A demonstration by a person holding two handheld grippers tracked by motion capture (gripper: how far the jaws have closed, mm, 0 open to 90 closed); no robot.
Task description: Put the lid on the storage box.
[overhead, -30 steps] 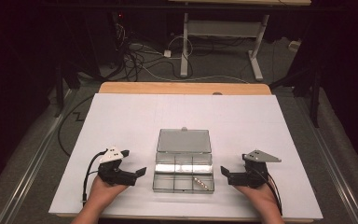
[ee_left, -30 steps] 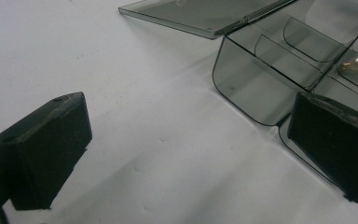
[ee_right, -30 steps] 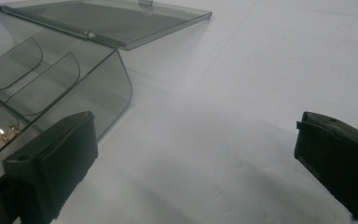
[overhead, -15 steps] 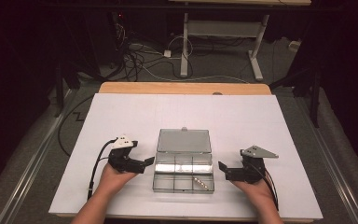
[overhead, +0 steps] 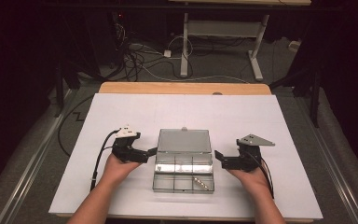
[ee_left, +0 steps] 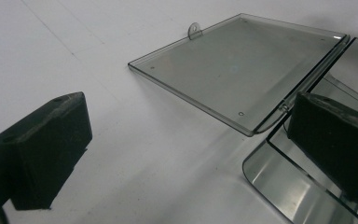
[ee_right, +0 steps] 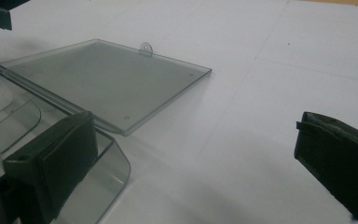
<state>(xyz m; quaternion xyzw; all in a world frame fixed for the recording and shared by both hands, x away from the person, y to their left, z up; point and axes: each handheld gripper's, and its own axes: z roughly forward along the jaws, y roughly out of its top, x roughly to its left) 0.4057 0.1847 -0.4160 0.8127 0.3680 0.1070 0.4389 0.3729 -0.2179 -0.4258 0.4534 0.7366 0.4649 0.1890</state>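
Observation:
A clear plastic compartment box [overhead: 183, 176] lies open at the table's near middle, its lid [overhead: 184, 140] flat on the table behind the base. Something small and pale lies in the near right compartment [overhead: 200, 182]. My left gripper [overhead: 145, 154] is open just left of the box at hinge level; in the left gripper view its jaws [ee_left: 186, 140] straddle the base's corner [ee_left: 279, 179] and the lid [ee_left: 233, 70]. My right gripper [overhead: 220, 158] is open at the box's right side; its jaws [ee_right: 198, 161] frame the lid [ee_right: 102, 79] and the base's corner [ee_right: 100, 186].
White sheet [overhead: 242, 116] covers the table, with a wooden edge [overhead: 182, 87] at the far side. Cables and desk legs sit on the floor beyond. Each gripper's cable trails back beside its forearm.
My left gripper has moved forward and right, up to the box's left edge. The right gripper has edged slightly left toward the box. The box has not moved.

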